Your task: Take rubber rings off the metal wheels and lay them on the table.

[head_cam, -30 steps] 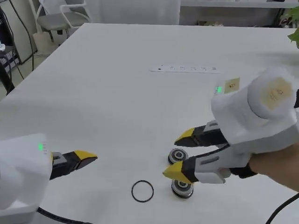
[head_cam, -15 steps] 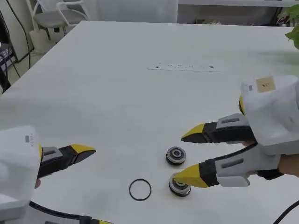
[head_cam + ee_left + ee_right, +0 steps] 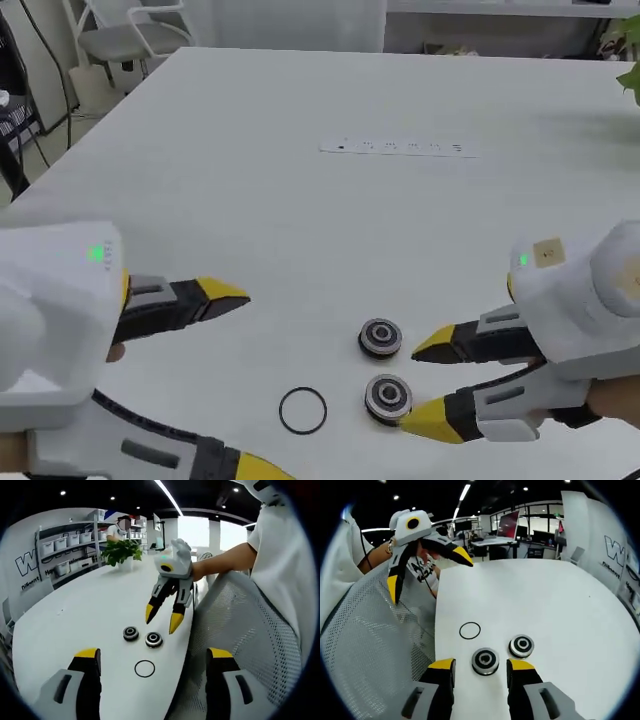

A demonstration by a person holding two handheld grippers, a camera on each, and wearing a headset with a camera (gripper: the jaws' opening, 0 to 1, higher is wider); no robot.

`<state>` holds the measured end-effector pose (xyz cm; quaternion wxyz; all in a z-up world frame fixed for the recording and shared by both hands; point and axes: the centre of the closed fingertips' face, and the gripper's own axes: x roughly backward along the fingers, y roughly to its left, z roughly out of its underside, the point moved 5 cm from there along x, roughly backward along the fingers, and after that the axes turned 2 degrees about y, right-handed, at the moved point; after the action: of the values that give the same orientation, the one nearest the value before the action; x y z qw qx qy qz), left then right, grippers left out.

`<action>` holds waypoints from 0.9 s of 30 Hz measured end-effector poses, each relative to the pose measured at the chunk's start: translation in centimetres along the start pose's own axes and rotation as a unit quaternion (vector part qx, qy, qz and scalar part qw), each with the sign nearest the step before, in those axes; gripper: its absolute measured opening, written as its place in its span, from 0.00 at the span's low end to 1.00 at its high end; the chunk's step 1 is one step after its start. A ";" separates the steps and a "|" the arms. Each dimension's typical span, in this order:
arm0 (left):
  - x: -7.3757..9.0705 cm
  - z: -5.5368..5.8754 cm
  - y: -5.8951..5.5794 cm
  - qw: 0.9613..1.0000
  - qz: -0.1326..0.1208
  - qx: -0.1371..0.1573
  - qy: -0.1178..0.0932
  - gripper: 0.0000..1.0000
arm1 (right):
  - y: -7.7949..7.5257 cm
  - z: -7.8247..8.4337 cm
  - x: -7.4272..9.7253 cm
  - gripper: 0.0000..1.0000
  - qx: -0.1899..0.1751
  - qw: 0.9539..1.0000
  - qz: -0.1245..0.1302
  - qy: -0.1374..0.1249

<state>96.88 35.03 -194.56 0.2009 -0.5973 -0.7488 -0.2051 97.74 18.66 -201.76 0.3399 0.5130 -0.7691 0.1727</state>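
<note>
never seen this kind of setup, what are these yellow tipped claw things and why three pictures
No robot here: a person holds a two-jaw gripper in each hand. The head view comes from a headset camera looking down; the two round pictures come from cameras riding on each gripper. The left gripper and right gripper are both open and hold nothing. On the white table lie a far metal wheel, a near metal wheel, a loose rubber ring and, further back, a power strip.

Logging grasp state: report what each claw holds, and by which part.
Nothing is held. The left claw and the right claw are both open and empty; the nearer wheel sits just ahead of the right claw's tips, not gripped.
</note>
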 end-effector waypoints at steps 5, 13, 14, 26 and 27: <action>-1.0 -1.9 1.0 1.000 0.007 -0.026 -0.011 0.79 | -0.2 0.2 -0.5 0.37 -0.031 0.999 0.000 -0.016; -3.8 -5.1 2.0 0.998 0.039 -0.038 -0.041 0.75 | -0.8 1.1 -0.8 0.33 -0.070 0.997 0.004 -0.027; -4.2 -5.3 1.9 0.997 0.046 -0.036 -0.044 0.74 | -0.8 1.1 -0.9 0.32 -0.068 0.997 0.005 -0.025; -8.9 -4.9 1.7 0.995 0.072 -0.051 -0.035 0.62 | -0.5 1.9 -1.5 0.29 -0.044 0.999 0.003 0.002; -9.2 -4.4 1.8 0.996 0.071 -0.053 -0.030 0.61 | -0.5 2.0 -1.6 0.28 -0.044 0.999 0.004 0.003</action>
<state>100.80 25.49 -195.77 0.1610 -0.6648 -0.6981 -0.2117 97.89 18.29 -204.33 0.3640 0.4940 -0.7767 0.1418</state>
